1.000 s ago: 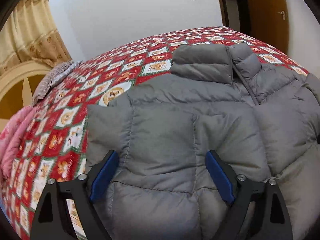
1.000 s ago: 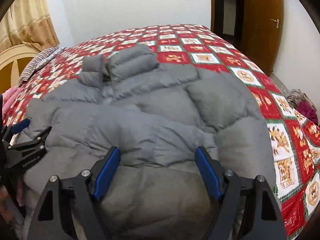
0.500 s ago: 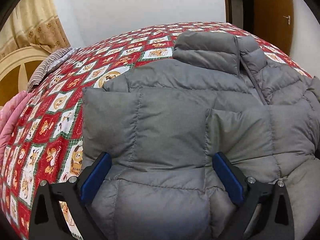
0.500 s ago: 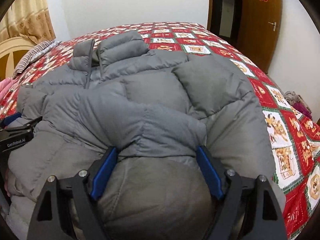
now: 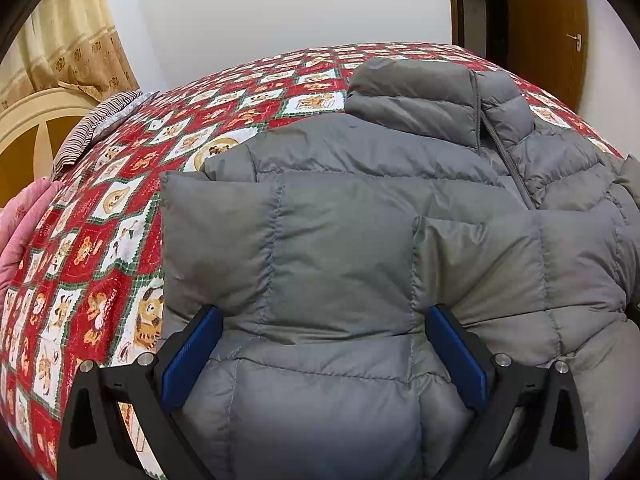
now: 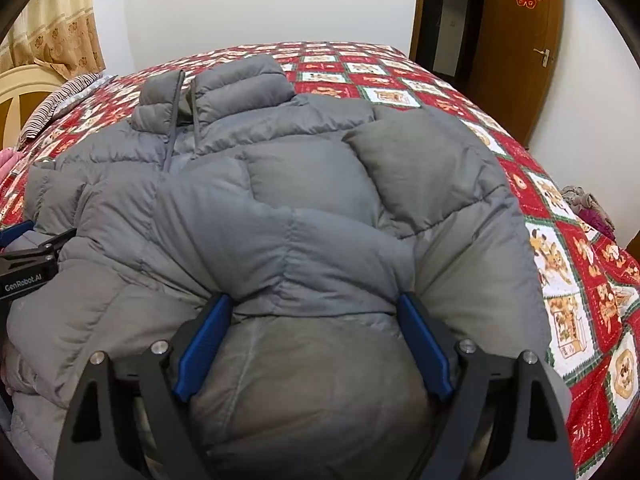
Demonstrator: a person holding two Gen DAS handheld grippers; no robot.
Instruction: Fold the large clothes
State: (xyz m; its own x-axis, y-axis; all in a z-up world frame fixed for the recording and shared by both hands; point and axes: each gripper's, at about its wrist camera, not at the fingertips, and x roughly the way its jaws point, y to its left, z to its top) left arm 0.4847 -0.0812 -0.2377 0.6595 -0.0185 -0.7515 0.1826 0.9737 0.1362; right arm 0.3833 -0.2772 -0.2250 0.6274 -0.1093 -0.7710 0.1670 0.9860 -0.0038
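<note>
On the bed: the grey puffer jacket (image 5: 360,240) is lying front-up on the quilt, collar toward twelve o'clock, hem toward six o'clock under both grippers.
Just changed: the jacket is filling far more of both wrist views than a second ago, and its lower part now looks doubled up over the body.
Left gripper (image 5: 324,356): its jaws have just been opening and are standing spread wide, straddling a puffed panel without pinching it.
Right gripper (image 6: 312,344): its jaws have just been opening too, spread either side of the rounded bulge, pads apparently not squeezing.
Meaning for the task: a fold seems to be laid and let go; further folds are likely still pending, since the jacket is still sitting bulky.
Jacket material: smooth, faintly shiny shell, stitched into soft pillowy quilted panels that are springing up rather than lying flat.
Collar (image 6: 236,80): standing tall at twelve o'clock, zip (image 5: 500,152) running down from it, partly open.
Quilt (image 5: 120,240): flat cotton-like patchwork of red and white squares with cartoon animals, green borders.
Beyond: striped cloth (image 5: 100,124) at ten o'clock, wooden door (image 6: 520,60) at two o'clock.
</note>
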